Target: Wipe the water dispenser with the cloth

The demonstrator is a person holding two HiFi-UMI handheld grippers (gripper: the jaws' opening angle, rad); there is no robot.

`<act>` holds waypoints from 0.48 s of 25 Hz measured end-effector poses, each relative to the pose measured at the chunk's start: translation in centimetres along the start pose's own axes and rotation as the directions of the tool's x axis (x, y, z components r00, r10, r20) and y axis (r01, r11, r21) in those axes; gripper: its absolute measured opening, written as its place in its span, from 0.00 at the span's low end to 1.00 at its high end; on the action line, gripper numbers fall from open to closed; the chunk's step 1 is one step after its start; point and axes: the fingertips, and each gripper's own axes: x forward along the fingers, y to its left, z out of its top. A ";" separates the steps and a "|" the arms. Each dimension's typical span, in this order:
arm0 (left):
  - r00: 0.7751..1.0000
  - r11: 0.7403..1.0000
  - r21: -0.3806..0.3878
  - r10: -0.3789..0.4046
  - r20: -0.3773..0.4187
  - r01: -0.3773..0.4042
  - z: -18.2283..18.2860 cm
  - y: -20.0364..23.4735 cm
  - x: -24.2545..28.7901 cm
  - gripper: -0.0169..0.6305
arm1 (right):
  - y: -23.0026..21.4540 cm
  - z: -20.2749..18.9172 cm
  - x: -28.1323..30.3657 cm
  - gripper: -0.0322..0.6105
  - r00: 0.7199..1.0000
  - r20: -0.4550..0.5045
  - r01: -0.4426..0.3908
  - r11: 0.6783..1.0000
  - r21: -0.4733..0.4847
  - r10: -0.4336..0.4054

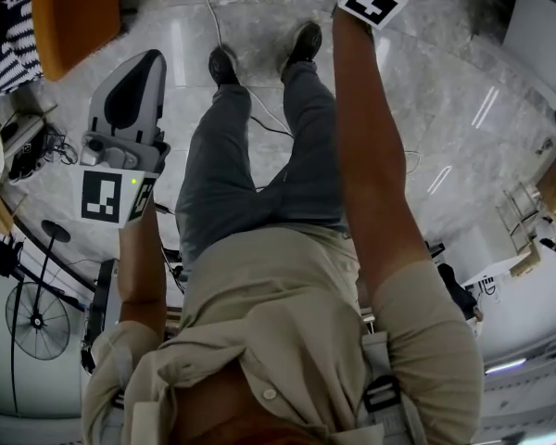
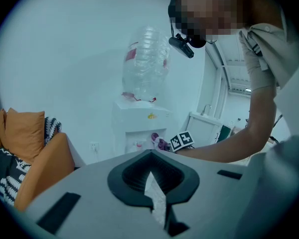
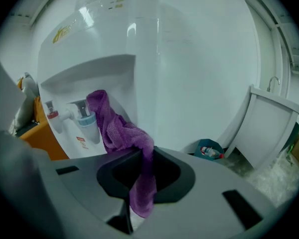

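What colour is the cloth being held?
Purple. The cloth shows best in the right gripper view.

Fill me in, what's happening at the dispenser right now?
A person holds a claw in each hand. The right claw is shut on a purple cloth, held up at the tap recess of the white water dispenser, beside the blue tap. The left claw is shut on nothing and hangs back, away from the dispenser.
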 end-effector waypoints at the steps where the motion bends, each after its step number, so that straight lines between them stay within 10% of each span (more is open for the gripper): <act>1: 1.000 1.000 0.000 0.000 0.002 0.000 -0.1 0.0 0.0 0.05 | 0.5 -0.2 0.2 0.15 1.000 -0.002 -0.011 1.000 0.004 0.011; 12: 0.998 0.999 0.022 0.032 -0.047 -0.031 -3.1 2.0 -2.4 0.05 | 4.7 -1.5 1.5 0.15 0.994 -0.021 -0.108 0.994 -0.018 0.107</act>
